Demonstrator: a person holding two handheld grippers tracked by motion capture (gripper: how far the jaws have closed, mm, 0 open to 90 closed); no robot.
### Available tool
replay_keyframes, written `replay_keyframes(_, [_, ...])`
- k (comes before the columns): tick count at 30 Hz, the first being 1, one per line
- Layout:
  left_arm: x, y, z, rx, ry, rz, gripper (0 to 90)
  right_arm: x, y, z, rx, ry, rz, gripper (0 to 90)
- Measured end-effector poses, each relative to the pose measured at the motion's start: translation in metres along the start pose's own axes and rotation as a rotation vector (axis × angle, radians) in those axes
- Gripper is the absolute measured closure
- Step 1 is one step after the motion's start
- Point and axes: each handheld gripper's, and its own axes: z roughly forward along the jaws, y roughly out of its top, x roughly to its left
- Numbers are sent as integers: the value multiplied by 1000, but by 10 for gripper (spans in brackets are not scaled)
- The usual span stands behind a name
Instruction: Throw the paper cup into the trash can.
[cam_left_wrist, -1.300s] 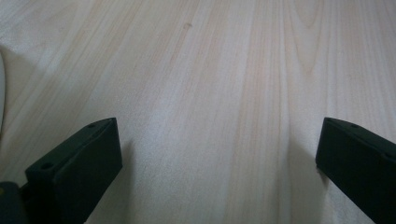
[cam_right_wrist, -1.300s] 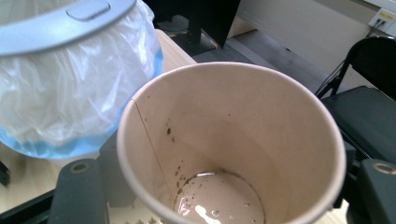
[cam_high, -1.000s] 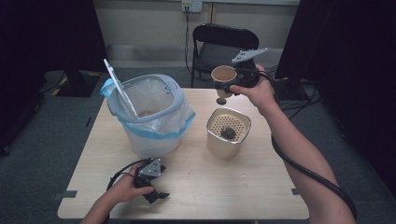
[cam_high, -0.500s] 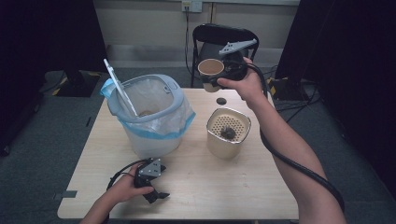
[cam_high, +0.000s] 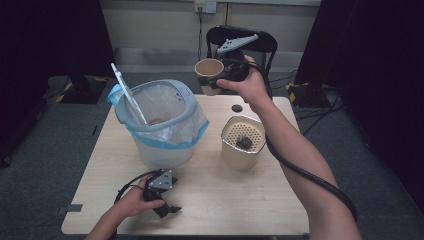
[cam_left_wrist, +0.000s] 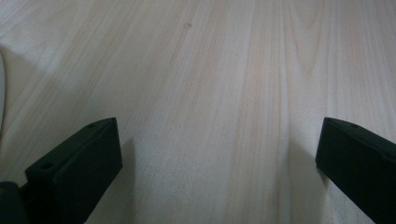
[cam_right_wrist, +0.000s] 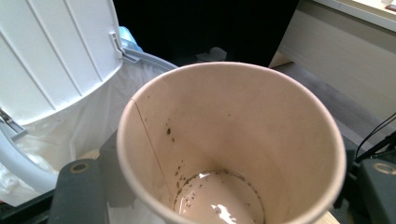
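paper cup (cam_high: 209, 74) is up in the air past the table's far edge, a little right of its middle, pinched at the sides by the right gripper (cam_high: 226, 75) and tipped toward the bin. going left to right: the left gripper (cam_high: 164, 206) lies on the table (cam_high: 260, 210) near its front-left corner, its jaws spread wide with only bare wood between them in the left gripper view (cam_left_wrist: 210, 140). behind it, in the left half, stands the white trash bin (cam_high: 159, 125) with a clear and blue bag folded over its rim and its lid (cam_high: 127, 95) standing open. to the right of the bin, near the table's right edge, sits a cream perforated canister (cam_high: 243, 144) with a dark lump inside, and a small black disc (cam_high: 236, 108) lies near the far edge.

in the right gripper view the cup (cam_right_wrist: 233, 140) looks nearly empty, with dark specks on the inner wall and a wet film at the bottom. judging by that, it is very light and thin-walled, so it will buckle under a hard squeeze and may slip from a loose one. the best hold is probably across the body just under the stiffer rolled rim.
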Motion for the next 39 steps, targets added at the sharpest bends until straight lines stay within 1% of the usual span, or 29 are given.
replay_keyframes(5, [0,0,0,0,-1,-2,0,10,11,10,3,19,-15,273])
replay_keyframes(7, [0,0,0,0,-1,-1,0,12,13,11,4,25,-18,273])
replay_keyframes(11, [0,0,0,-1,-1,-1,0,18,20,17,-5,51,-28,272])
replay_keyframes(14, [0,0,0,0,-1,-1,0,21,22,20,-8,55,-28,272])
replay_keyframes(15, [0,0,0,0,0,-1,0,23,24,23,-14,66,-29,272])
replay_keyframes(17, [0,0,0,0,-1,-1,0,25,26,25,-15,68,-30,272])
replay_keyframes(20, [0,0,0,-2,-1,0,0,29,28,30,-16,84,-31,271])
replay_keyframes(27, [0,0,0,-2,-1,0,0,38,31,44,-17,113,-36,271])
replay_keyframes(31, [0,0,0,-2,-1,0,0,43,34,51,-29,133,-36,270])
replay_keyframes(32, [0,0,-1,6,12,11,0,44,34,53,-29,133,-38,270])
replay_keyframes(33, [0,0,-1,7,11,11,0,45,35,55,-29,136,-36,270])
replay_keyframes(36, [0,0,-1,6,11,11,0,49,36,60,-22,145,-43,270])
replay_keyframes(38, [0,0,-1,6,12,11,0,51,36,64,-11,147,-58,269])
replay_keyframes(39, [0,0,-1,6,11,11,0,52,36,65,-16,155,-56,269])
